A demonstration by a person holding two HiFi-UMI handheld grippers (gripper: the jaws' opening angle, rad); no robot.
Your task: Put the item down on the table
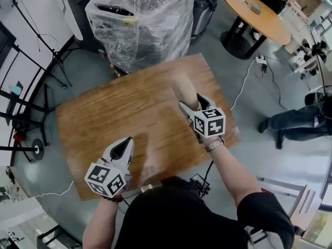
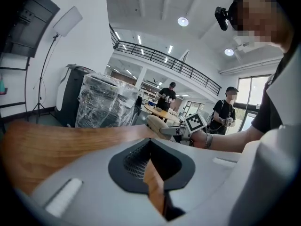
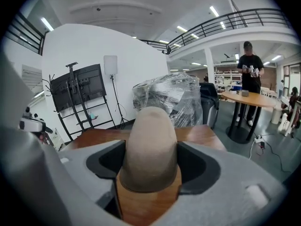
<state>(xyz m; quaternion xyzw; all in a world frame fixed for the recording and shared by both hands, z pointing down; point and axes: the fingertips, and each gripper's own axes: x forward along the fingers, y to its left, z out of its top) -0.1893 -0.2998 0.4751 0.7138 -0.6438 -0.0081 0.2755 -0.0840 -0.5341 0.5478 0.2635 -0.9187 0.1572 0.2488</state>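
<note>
A tan, egg-shaped item (image 1: pixel 185 91) sticks up out of my right gripper (image 1: pixel 188 106), which is shut on its lower part above the right half of the brown wooden table (image 1: pixel 119 113). In the right gripper view the item (image 3: pixel 151 140) fills the gap between the jaws, with the tabletop below it. My left gripper (image 1: pixel 124 144) hovers near the table's front edge, shut with nothing in it. Its own view shows the shut jaws (image 2: pixel 150 150) and, farther off, the item (image 2: pixel 153 123) held in the right gripper (image 2: pixel 175 131).
Behind the table stands a machine wrapped in clear plastic (image 1: pixel 140 19). A round wooden table (image 1: pixel 257 9) is at the back right, and a person's legs (image 1: pixel 290 123) show on the floor to the right. Black stands (image 1: pixel 26 102) line the left, and cables cross the floor.
</note>
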